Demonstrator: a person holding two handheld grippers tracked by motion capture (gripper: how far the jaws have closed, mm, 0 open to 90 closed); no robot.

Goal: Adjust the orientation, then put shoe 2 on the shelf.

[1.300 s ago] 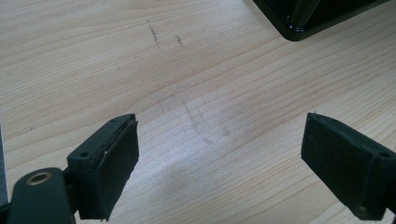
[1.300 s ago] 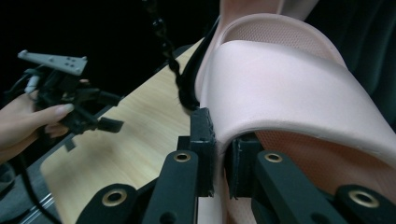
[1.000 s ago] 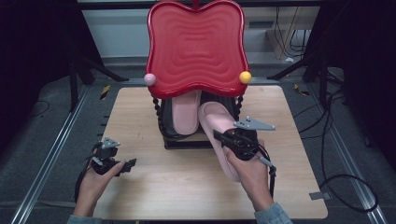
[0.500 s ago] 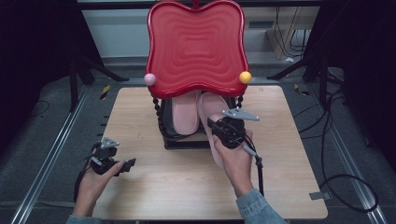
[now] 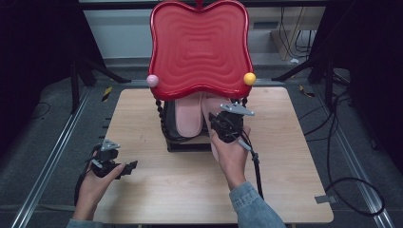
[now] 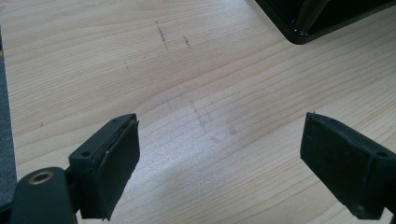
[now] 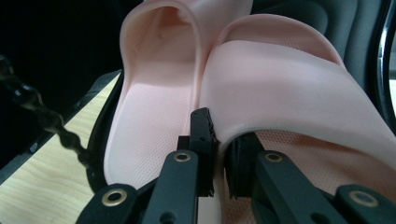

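Right slipper going onto the rack beside its mate

My right tongs (image 7: 217,154) are clamped on the inner edge of the pink slipper (image 7: 299,79) – its long axis points away from me, toe under the red tray (image 5: 199,47), heel toward my hand. It lies just right of the other slipper (image 5: 188,116) on the black rack (image 5: 185,142), apparently touching it. The left tongs (image 6: 224,158) stand apart over bare worktop (image 6: 210,70), well off to the left – so I judge the right hand finishes this.
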